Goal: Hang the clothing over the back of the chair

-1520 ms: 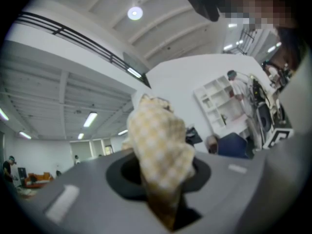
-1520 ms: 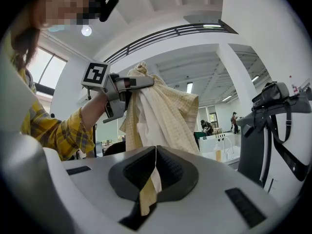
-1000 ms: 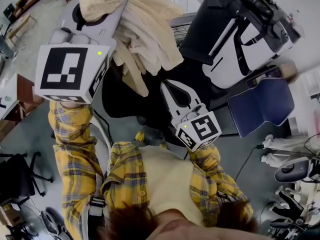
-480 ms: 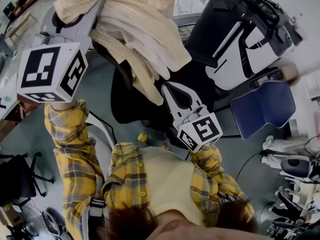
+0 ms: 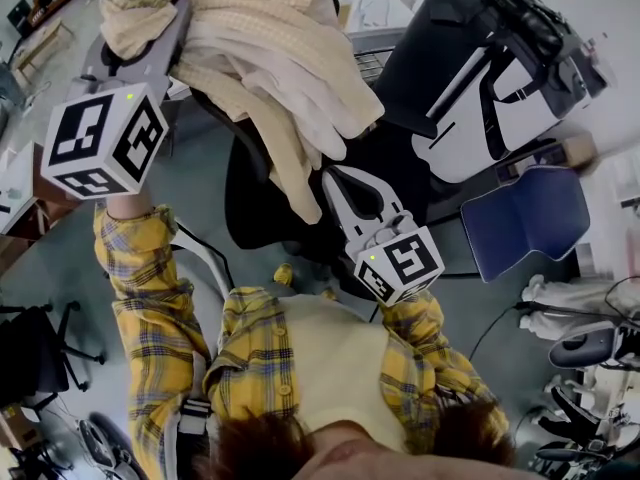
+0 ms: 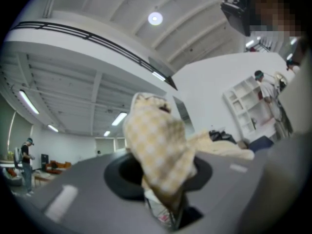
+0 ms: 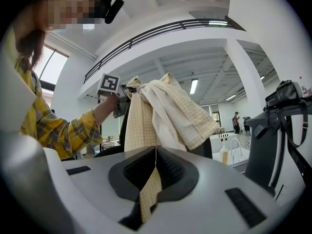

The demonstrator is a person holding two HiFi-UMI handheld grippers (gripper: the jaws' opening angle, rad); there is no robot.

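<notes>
A cream checked garment (image 5: 280,58) lies draped across the top of a black chair back (image 5: 255,208), its folds hanging down the near side. My left gripper (image 5: 160,18), high at the left, is shut on a bunched end of the cloth (image 6: 156,145), which fills the space between its jaws (image 6: 163,179). My right gripper (image 5: 335,176) sits lower, against the chair back, and is shut on a narrow hanging strip of the same garment (image 7: 146,189). From the right gripper view the garment (image 7: 170,106) hangs over the chair (image 7: 208,147).
A big black-and-white case (image 5: 480,78) stands right of the chair, with a blue seat (image 5: 525,213) below it. A black office chair (image 5: 40,348) is at the lower left. People stand far off in the hall (image 7: 237,121).
My left gripper has swung left and slightly down with its bunch of cloth, and the garment now spreads wider over the chair's top. The right gripper has stayed put.
</notes>
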